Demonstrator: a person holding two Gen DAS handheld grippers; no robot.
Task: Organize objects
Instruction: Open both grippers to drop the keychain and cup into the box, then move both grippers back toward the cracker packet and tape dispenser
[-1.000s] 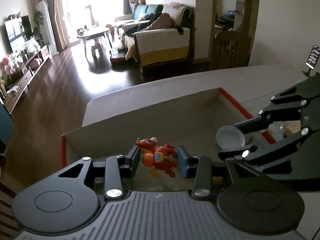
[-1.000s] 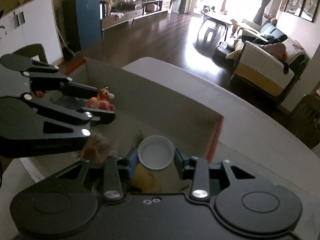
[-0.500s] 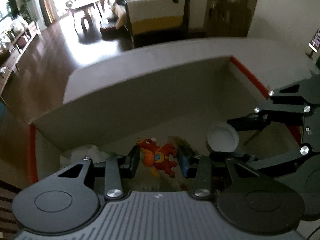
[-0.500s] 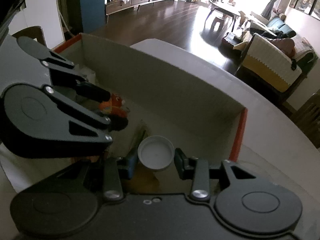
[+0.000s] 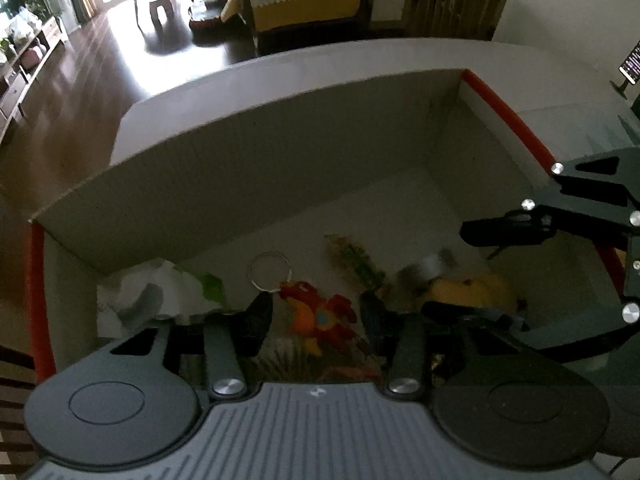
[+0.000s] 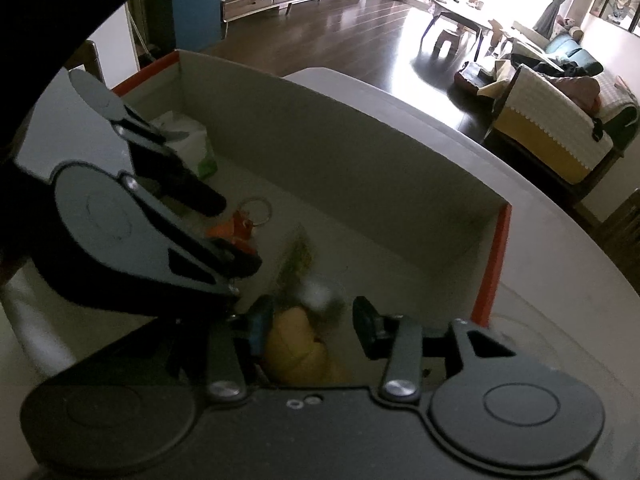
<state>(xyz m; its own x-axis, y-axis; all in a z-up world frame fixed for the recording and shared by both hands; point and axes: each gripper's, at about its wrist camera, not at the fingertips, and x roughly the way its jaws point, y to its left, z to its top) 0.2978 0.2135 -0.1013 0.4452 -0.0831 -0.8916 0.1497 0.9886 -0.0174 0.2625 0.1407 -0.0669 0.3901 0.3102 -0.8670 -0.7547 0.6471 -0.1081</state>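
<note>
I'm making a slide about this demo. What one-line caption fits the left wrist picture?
Left gripper open over a red dragon keychain inside the cardboard box.

**What the frames hide**

The white cap (image 6: 318, 294) is a motion-blurred smudge between the right gripper's (image 6: 308, 326) spread fingers; whether it touches anything cannot be told. The yellow toy (image 6: 296, 354) is half hidden under that gripper's body. The left gripper (image 5: 316, 320) covers the dragon's (image 5: 316, 318) lower part and the box (image 5: 280, 152) floor nearest the camera. The green packet (image 5: 354, 260) is too blurred to identify.
</note>
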